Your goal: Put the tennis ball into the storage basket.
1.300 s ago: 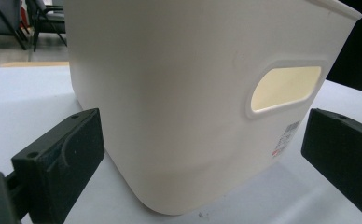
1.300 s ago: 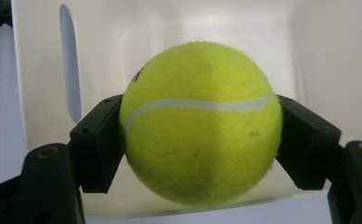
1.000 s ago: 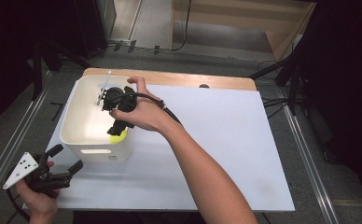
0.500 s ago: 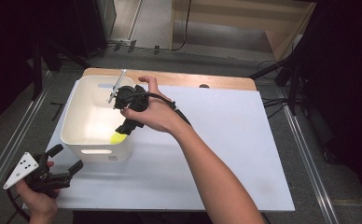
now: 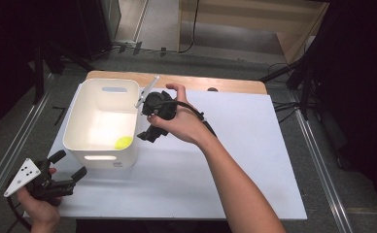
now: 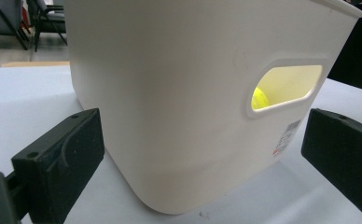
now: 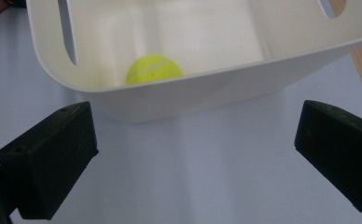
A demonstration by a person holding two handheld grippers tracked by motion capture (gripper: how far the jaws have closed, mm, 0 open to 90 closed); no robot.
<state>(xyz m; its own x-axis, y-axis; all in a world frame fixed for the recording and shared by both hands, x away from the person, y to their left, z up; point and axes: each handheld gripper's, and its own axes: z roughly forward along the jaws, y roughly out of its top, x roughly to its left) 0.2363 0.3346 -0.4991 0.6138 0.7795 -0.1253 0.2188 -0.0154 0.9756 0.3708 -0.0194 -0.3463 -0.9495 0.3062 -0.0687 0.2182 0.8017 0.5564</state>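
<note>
The right gripper point(image 5: 150, 132), jaws spread and empty, has withdrawn from the white bin point(image 5: 75, 127) toward 3 o'clock. The tennis ball point(image 5: 124, 142) now rests inside the bin, so placement appears complete. The left gripper point(image 5: 65, 170) stays spread at 7 o'clock.

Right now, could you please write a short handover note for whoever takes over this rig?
Left tool: open, empty, at the near left table corner, facing the white bin.
Right tool: open, empty, beside the bin's right wall.
Tennis ball: lying inside the bin, in a near corner.
Done: ball appears dropped in the bin.
Left: probably nothing but moving both tools away.
</note>
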